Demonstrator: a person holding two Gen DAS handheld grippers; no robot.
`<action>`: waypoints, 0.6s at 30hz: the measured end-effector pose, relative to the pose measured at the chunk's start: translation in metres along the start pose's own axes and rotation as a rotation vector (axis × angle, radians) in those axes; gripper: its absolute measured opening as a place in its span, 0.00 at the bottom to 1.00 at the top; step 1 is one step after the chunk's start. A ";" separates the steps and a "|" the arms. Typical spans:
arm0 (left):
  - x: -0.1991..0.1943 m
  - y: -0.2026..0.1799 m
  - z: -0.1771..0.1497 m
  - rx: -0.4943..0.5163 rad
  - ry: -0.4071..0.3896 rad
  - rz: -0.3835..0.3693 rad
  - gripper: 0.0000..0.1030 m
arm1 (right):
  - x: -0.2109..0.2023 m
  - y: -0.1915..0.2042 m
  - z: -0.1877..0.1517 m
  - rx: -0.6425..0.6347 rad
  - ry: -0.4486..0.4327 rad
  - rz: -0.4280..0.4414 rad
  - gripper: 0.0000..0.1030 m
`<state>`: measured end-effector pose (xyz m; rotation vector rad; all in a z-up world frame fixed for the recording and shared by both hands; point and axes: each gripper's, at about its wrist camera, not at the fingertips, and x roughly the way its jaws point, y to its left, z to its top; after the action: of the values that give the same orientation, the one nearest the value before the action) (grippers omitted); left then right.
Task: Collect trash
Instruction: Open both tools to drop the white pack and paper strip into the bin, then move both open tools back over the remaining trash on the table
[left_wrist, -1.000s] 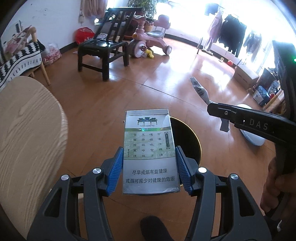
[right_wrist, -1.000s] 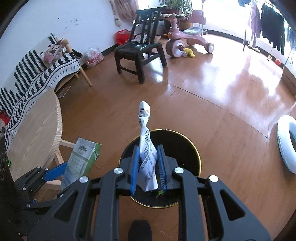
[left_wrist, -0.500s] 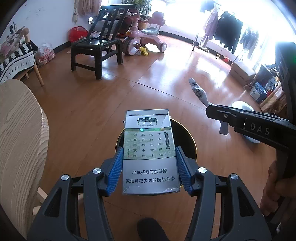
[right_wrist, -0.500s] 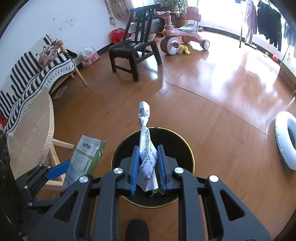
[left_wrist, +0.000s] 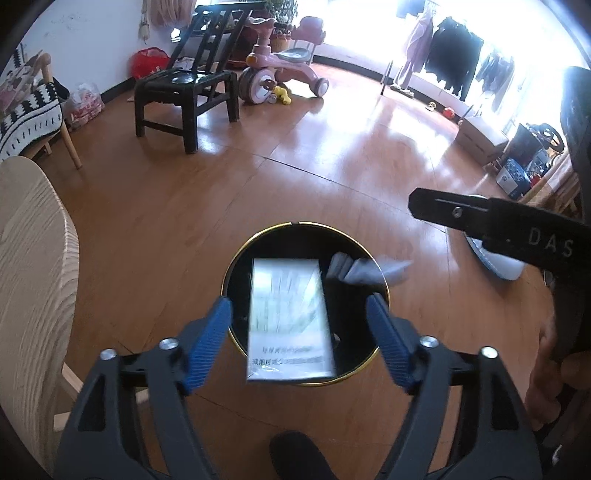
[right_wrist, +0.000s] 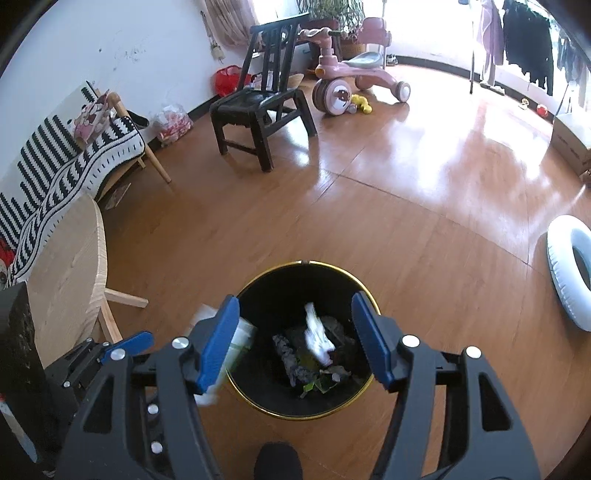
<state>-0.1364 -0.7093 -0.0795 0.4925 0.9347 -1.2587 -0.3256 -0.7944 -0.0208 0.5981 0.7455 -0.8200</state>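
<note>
Left wrist view: cigarette pack (left_wrist: 290, 319), blurred, free between the spread blue pads of the left gripper (left_wrist: 299, 341), touching neither, over the mouth of the black gold-rimmed bin (left_wrist: 236, 258). Jaws opening. Crumpled paper (left_wrist: 364, 271), also blurred, at the bin's right rim, below the right gripper's black finger (left_wrist: 491, 221). A person's hand (left_wrist: 550, 354) grips that tool's handle at right.

Right wrist view: white wrapper (right_wrist: 317, 336) loose inside the bin (right_wrist: 343, 275), above dark scraps and green leaves. Right gripper (right_wrist: 299, 341) with jaws apart and opening, nothing pressed between them.

Surroundings: wooden floor (right_wrist: 406, 221); round wooden desk (right_wrist: 66, 258) at left; black chair (right_wrist: 258, 103); pink tricycle (right_wrist: 351, 77); white ring (right_wrist: 570, 273) at right.
</note>
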 end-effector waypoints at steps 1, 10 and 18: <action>0.000 0.000 0.000 -0.001 0.001 0.000 0.73 | -0.001 0.000 0.000 0.001 -0.001 0.001 0.60; -0.007 0.003 -0.001 -0.006 -0.005 0.011 0.73 | -0.004 0.002 -0.001 -0.007 -0.006 0.005 0.60; -0.038 0.018 -0.004 -0.021 -0.049 0.038 0.81 | -0.021 0.026 0.006 -0.037 -0.044 0.038 0.72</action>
<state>-0.1214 -0.6795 -0.0535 0.4592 0.8924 -1.2209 -0.3114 -0.7757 0.0041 0.5578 0.7059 -0.7807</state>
